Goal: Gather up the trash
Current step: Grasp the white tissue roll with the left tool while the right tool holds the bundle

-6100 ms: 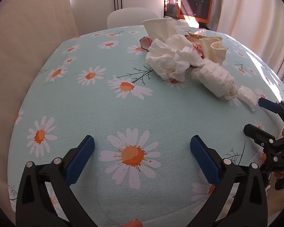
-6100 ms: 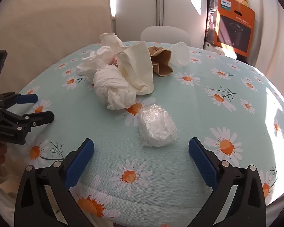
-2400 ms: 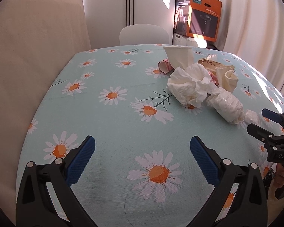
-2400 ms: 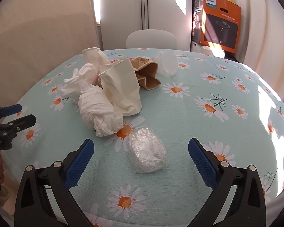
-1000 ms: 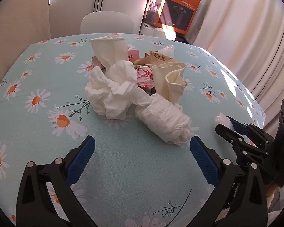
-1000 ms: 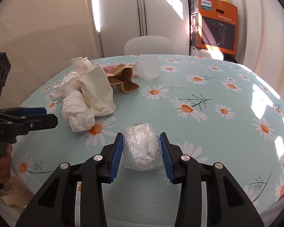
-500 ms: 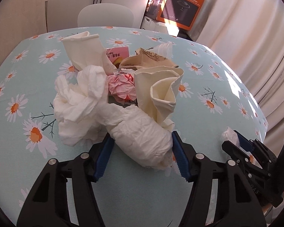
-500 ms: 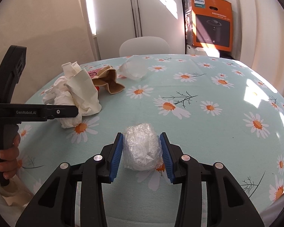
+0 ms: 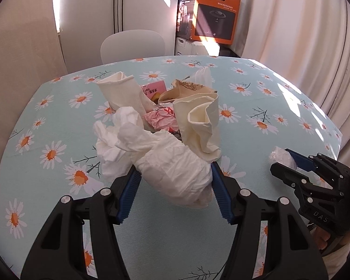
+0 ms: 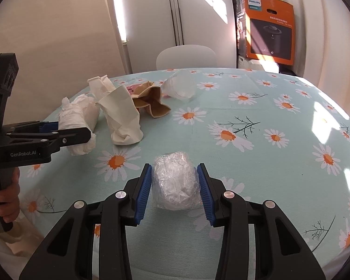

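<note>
Holding trash in both: the left gripper (image 9: 173,192) squeezes the white paper wad (image 9: 175,175), the right gripper (image 10: 173,192) squeezes the plastic ball (image 10: 173,183). Nothing looks put away yet. Behind the wad, the cream bag (image 9: 203,126), pink wrapper (image 9: 161,119) and brown bag (image 10: 151,101) wait on the bench (image 10: 280,107).

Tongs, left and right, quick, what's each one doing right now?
Left tongs: closed on the crumpled white tissue wad.
Right tongs: closed on the clear plastic ball.

My ribbed blue pads (image 10: 144,192) squeeze glossy crinkled plastic wrap (image 10: 173,183); the matt creased tissue wad (image 9: 175,175) lies on woven tablecloth (image 9: 175,238).
</note>
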